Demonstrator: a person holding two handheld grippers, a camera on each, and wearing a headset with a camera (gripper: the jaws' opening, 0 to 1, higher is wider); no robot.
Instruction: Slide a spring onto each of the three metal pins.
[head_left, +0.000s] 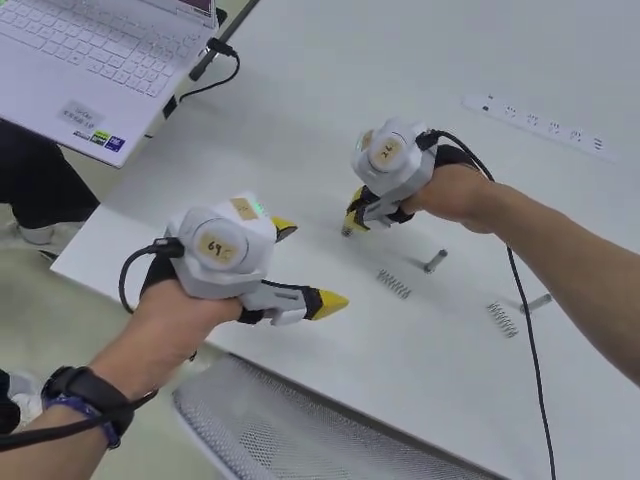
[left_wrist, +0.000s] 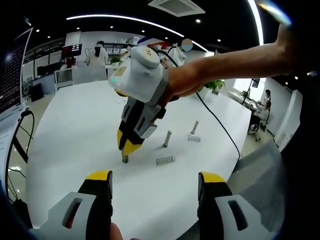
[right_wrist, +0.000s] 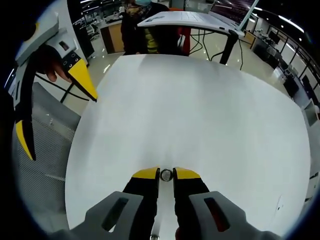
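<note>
R gripper (head_left: 352, 222) clenched on one pin (right_wrist: 166, 175), held upright w/ base on white table (head_left: 300, 120). L gripper (head_left: 307, 265) released, jaws wide apart, near table edge. Two springs (head_left: 394, 284) and two loose pins (head_left: 435, 261) lie on table near the held pin.

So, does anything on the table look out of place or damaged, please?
Nothing stands out: two springs and two pins sit loose on the table, and the right gripper is shut on a third pin.
</note>
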